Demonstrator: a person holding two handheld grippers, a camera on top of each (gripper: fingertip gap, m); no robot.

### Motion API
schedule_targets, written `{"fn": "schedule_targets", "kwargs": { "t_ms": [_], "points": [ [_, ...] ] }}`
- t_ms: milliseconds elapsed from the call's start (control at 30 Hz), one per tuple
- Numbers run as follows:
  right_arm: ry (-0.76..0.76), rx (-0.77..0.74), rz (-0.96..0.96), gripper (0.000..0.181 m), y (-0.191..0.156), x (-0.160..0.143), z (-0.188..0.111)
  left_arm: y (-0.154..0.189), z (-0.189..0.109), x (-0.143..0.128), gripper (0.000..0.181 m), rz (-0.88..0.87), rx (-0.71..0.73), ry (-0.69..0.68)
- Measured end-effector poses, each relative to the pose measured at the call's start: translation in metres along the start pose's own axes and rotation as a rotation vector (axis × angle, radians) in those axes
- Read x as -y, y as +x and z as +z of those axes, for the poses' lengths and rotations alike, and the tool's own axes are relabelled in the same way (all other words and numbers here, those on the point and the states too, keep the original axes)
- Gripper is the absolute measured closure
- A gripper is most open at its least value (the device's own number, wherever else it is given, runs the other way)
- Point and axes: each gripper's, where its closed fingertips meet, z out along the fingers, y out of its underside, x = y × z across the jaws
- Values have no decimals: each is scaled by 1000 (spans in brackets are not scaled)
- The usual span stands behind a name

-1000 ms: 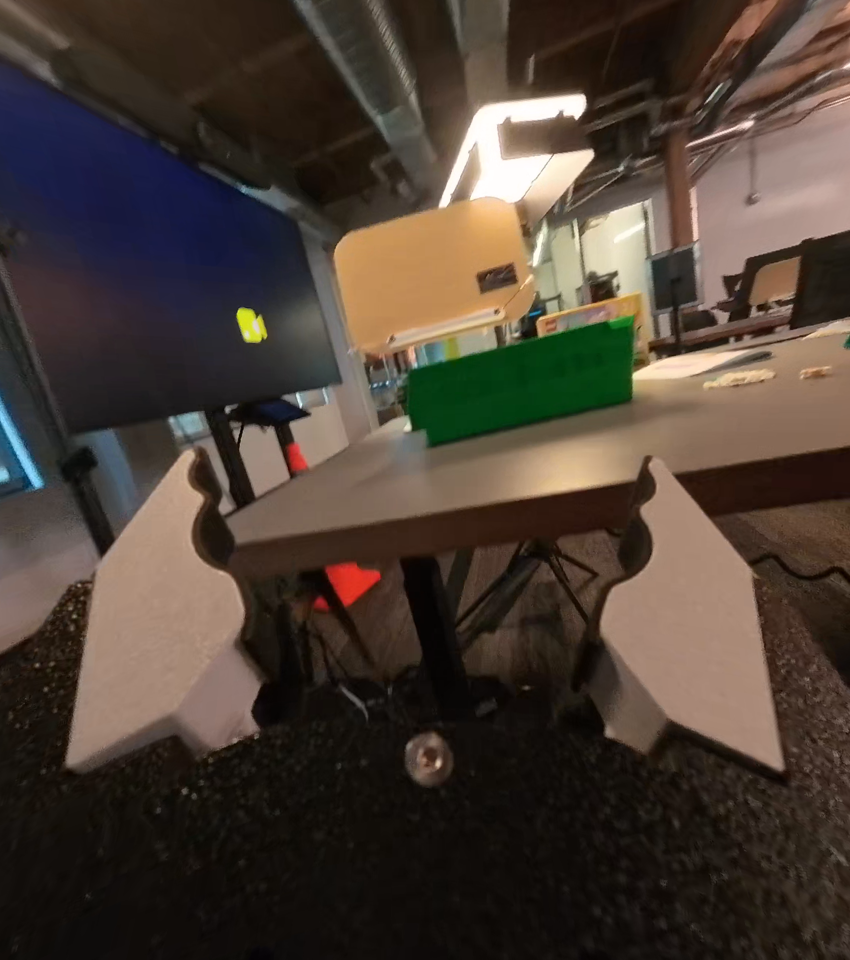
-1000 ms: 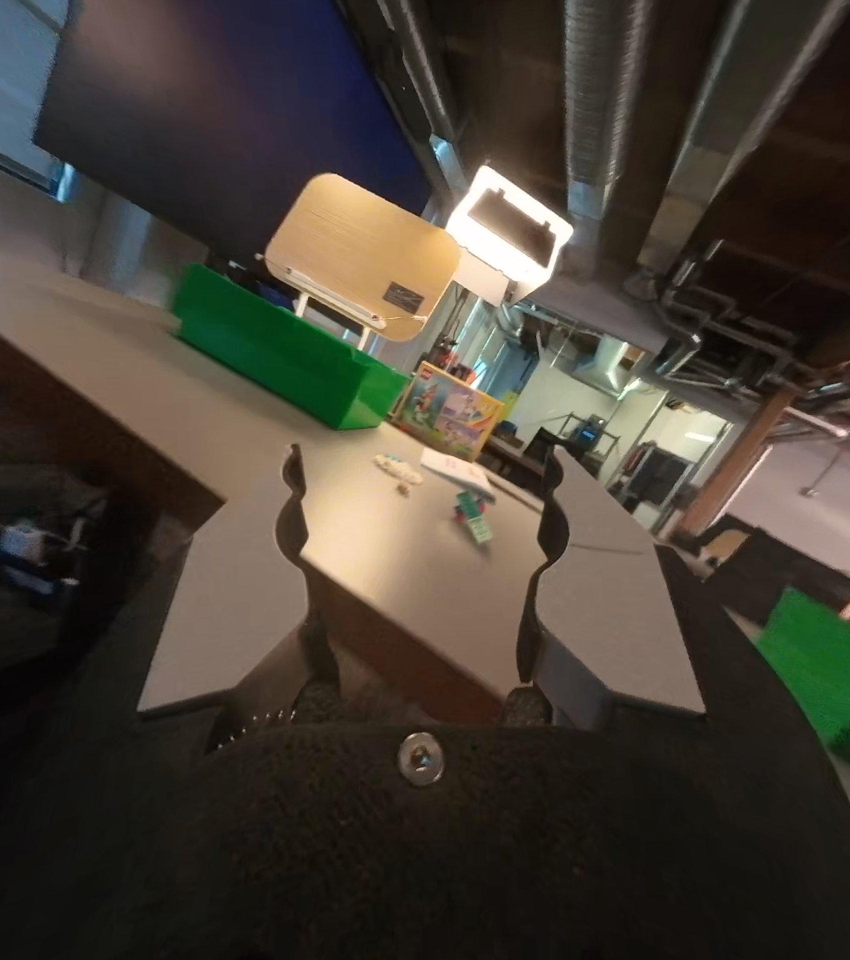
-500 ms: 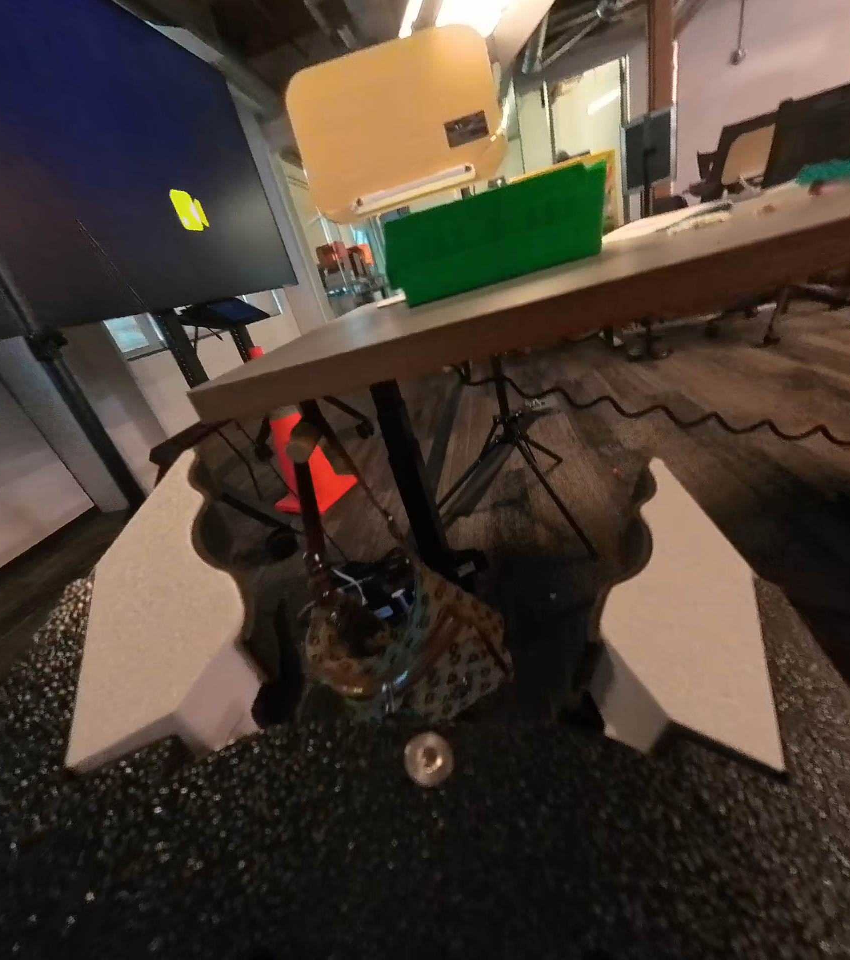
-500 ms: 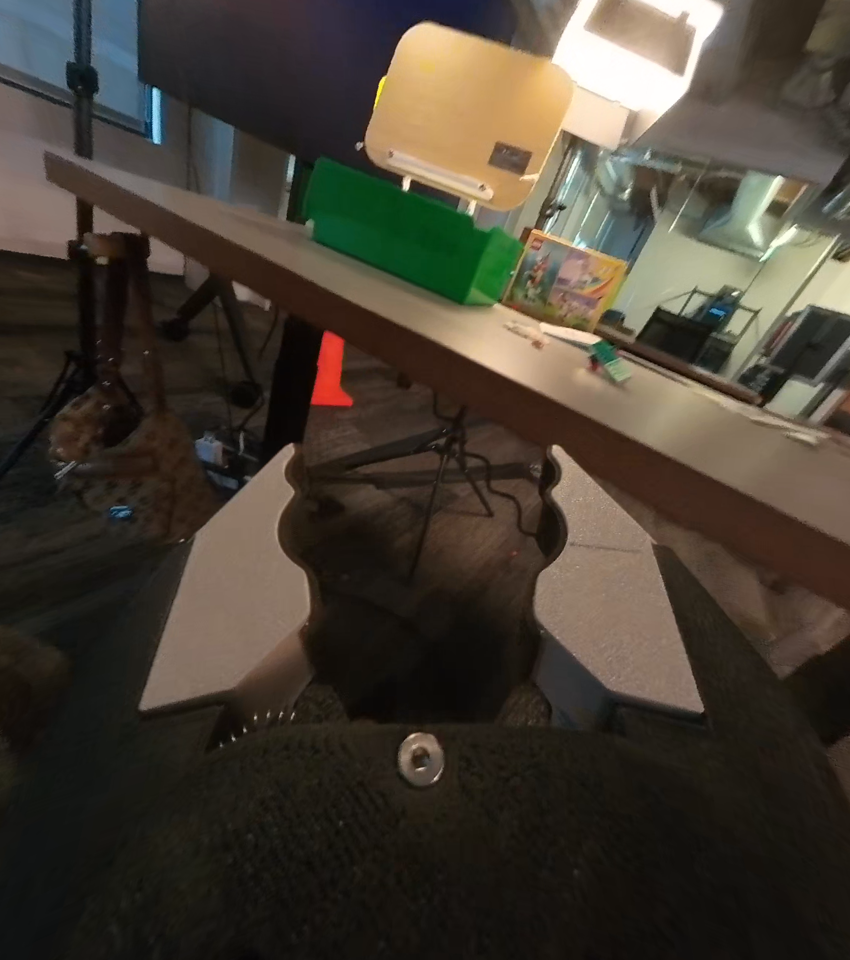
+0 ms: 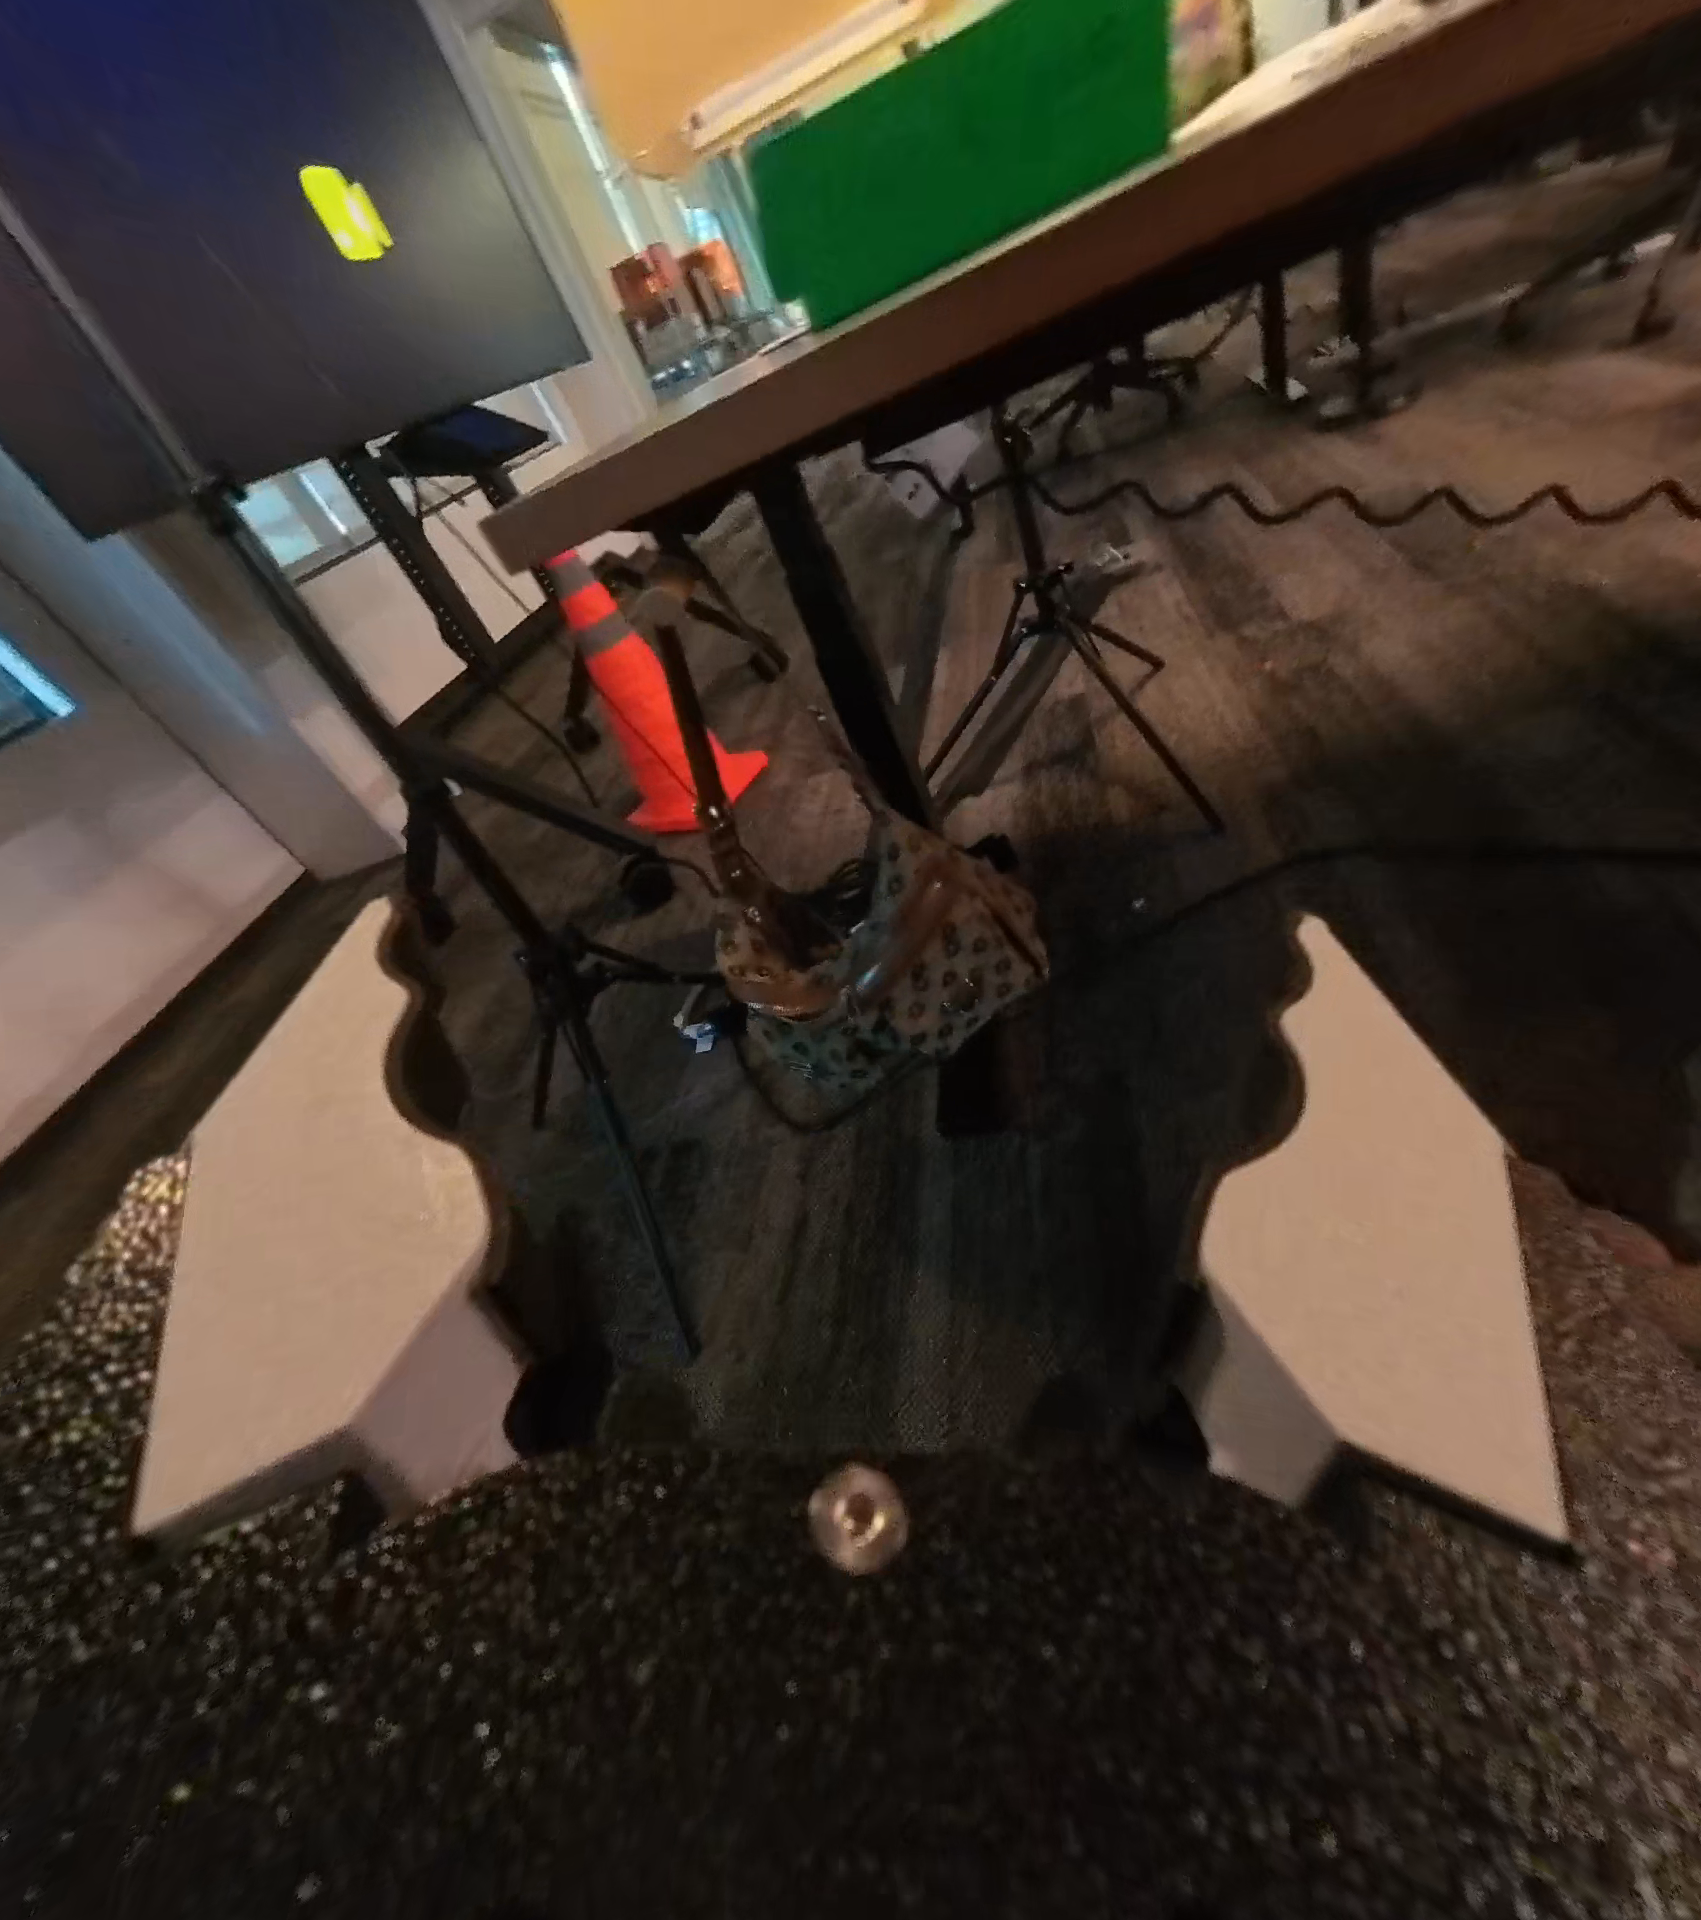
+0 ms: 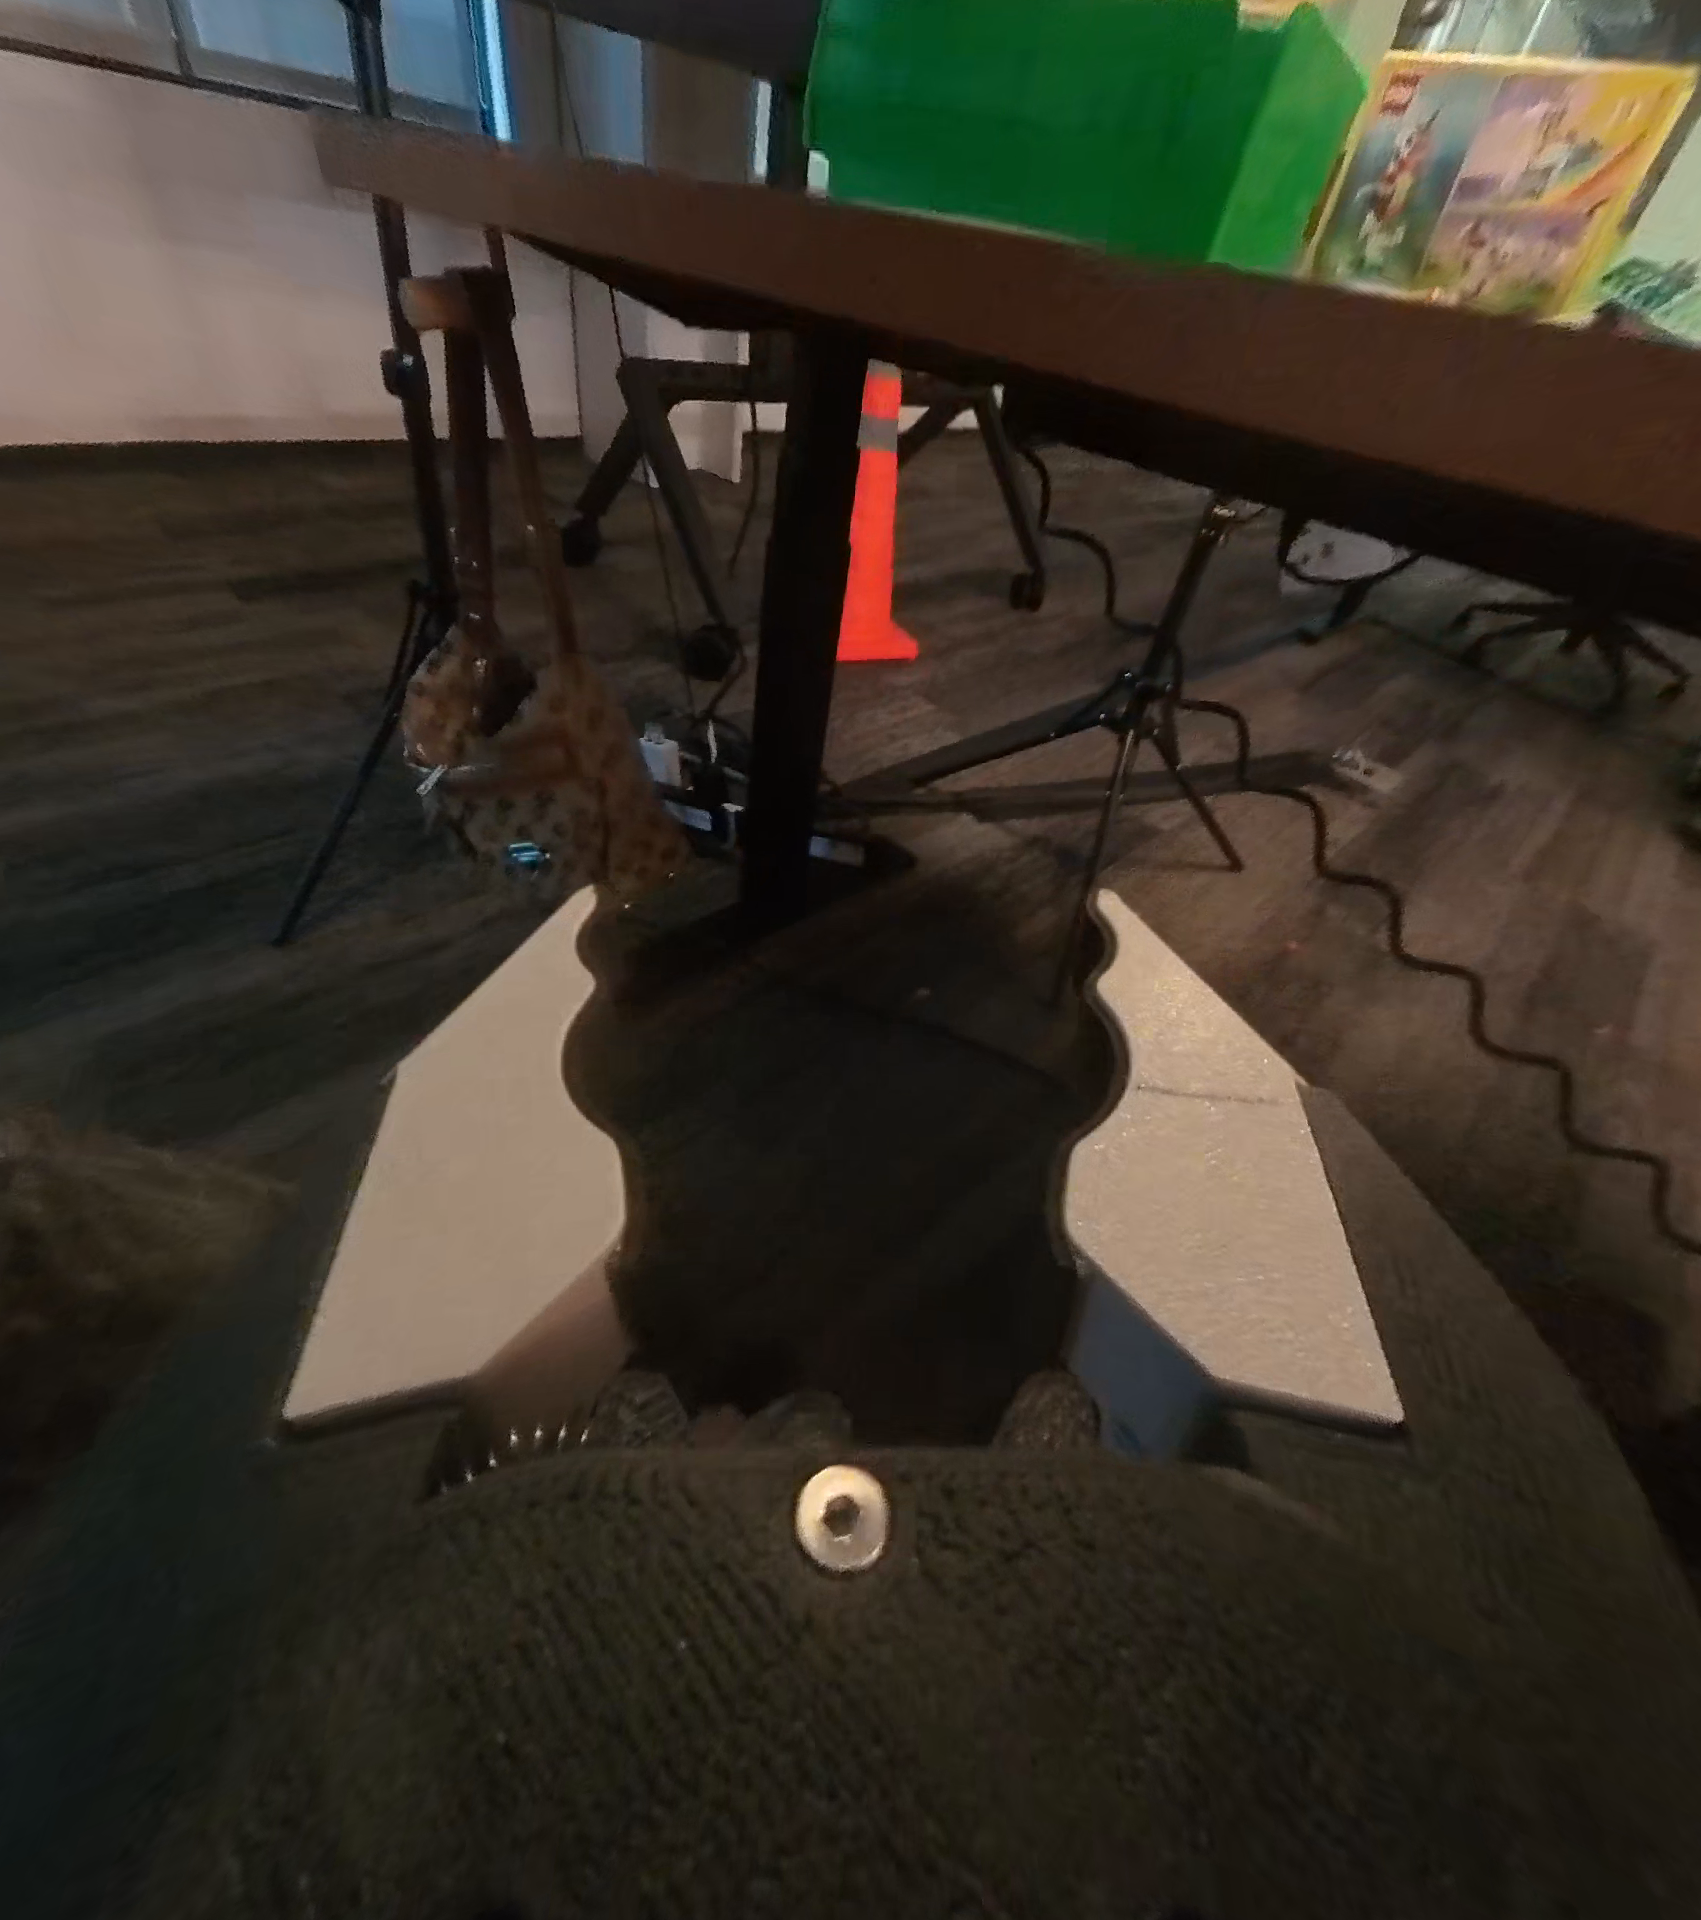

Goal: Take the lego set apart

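Observation:
Both grippers hang below the level of the table and point at the floor under it. My left gripper (image 5: 846, 935) is open wide with nothing between its white fingers (image 5: 326, 1174). My right gripper (image 6: 841, 914) is open with nothing between its fingers (image 6: 1210, 1164). A green bin (image 5: 960, 156) stands on the table (image 5: 929, 353); it also shows in the right wrist view (image 6: 1074, 114), next to a colourful lego box (image 6: 1490, 177). No lego model shows clearly in either view.
Under the table are its black leg (image 6: 804, 623), an orange cone (image 5: 648, 717), a patterned bag on a strap (image 5: 887, 977), tripod legs (image 6: 1137, 727) and a coiled cable (image 6: 1511, 1060). A large dark screen (image 5: 202, 229) stands at the left.
Both grippers have dropped from table-top height to below the table edge and tilted down toward the floor. Both stayed open and empty.

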Motion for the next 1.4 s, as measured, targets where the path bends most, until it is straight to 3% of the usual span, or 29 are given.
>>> {"fn": "schedule_targets", "kwargs": {
  "t_ms": [233, 367, 467, 633, 767, 867, 967, 1167, 1267, 1400],
  "points": [
    [-12, 46, 15, 94, -13, -22, 18, 24, 24, -15, 29, -180, 24, -11],
    [-31, 68, 44, 94, -17, -40, 40, 26, 66, -23, 31, -296, 137, 27],
    [-44, 106, 58, 95, -22, -54, 78, 29, 106, -38, 30, -413, 204, 36],
    [-109, 179, 30, 98, -33, -110, 196, 39, 177, -92, 30, -460, 238, -9],
    [-241, 166, 105, 98, -31, -187, 318, 26, 217, -140, 30, -473, 294, -62],
    [-342, 121, 230, 102, -22, -245, 394, 24, 233, -178, 30, -441, 312, -143],
    [-425, 114, 227, 109, -17, -295, 455, 22, 234, -206, 30, -474, 323, -193],
    [-546, 61, 100, 118, 17, -379, 559, -33, 222, -264, 33, -584, 502, -224],
    [-558, -4, 125, 123, 44, -415, 606, -58, 200, -288, 35, -548, 581, -241],
    [-576, -84, 81, 146, 80, -459, 646, -72, 163, -313, 35, -633, 658, -282]
  ]
}}
